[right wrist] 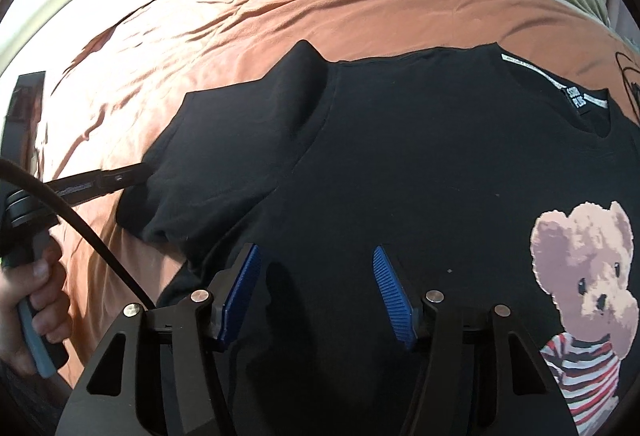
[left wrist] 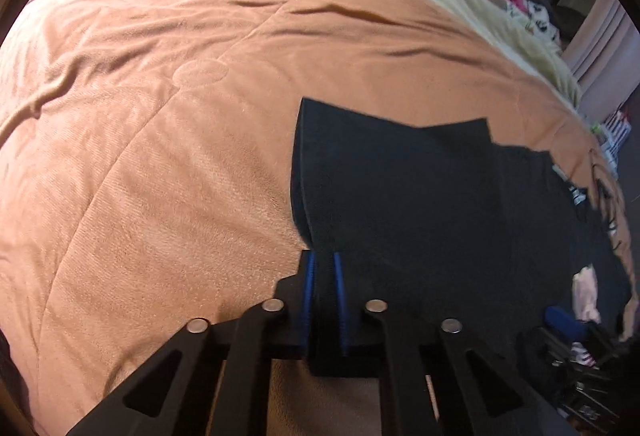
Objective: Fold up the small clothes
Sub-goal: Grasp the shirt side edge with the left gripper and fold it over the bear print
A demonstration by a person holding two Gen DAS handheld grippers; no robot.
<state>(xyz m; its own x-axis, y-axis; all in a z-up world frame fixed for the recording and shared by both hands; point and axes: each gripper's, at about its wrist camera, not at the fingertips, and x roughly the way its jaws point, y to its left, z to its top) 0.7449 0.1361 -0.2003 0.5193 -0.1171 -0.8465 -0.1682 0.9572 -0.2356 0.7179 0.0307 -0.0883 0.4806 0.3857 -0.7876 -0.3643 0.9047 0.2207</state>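
- The black T-shirt [right wrist: 400, 163] is lying spread on the orange bedspread [left wrist: 160, 115], its long axis running sideways across both views.
- The sleeve edge [left wrist: 320, 228] is being pinched by the left gripper [left wrist: 323, 276], its 2 blue pads nearly closed on cloth.
- The right gripper [right wrist: 316, 272] is being held open above the shirt body, nothing being squeezed.
- The far sleeve is cut off; the bear print [right wrist: 584, 276] is partly hidden.

Both grippers are matte black, with angular linkage arms pierced by triangular cut-outs and joined by round silver pivot screws. The left gripper [left wrist: 323, 268] and right gripper [right wrist: 316, 256] carry ribbed blue pads [right wrist: 390, 294]. A thick black cable [right wrist: 80, 215] curves past the left hand [right wrist: 36, 300], which wraps a grey-blue handle [right wrist: 32, 336].
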